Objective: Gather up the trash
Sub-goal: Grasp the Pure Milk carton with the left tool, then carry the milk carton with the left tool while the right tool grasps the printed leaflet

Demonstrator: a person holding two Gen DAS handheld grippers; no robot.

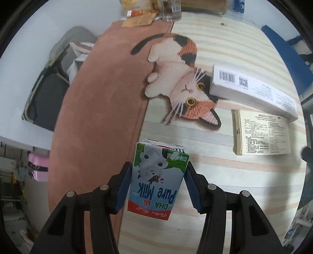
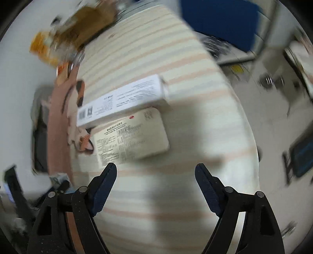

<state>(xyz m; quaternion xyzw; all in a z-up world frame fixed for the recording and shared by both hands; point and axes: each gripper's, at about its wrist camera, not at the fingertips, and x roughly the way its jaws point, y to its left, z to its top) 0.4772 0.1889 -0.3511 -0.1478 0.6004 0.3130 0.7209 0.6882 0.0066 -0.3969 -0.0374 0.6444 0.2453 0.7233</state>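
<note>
My left gripper (image 1: 157,169) is shut on a blue, green and white "Pure Milk" carton (image 1: 156,179), held between both pads over the striped cat-print mat (image 1: 225,172). A long white box with a barcode (image 1: 252,91) and a flat beige box with printed text (image 1: 262,134) lie on the mat ahead to the right. My right gripper (image 2: 156,170) is open and empty above the mat (image 2: 156,195), with the beige box (image 2: 131,134) just beyond its left finger and the white box (image 2: 121,99) behind that. The right wrist view is motion-blurred.
A brown strip (image 1: 97,117) borders the mat on the left. A dark open bin or bag (image 1: 47,93) stands on the floor to the left. Snack packets and a cardboard box (image 1: 156,9) crowd the far end. A blue chair (image 1: 287,56) stands at the right.
</note>
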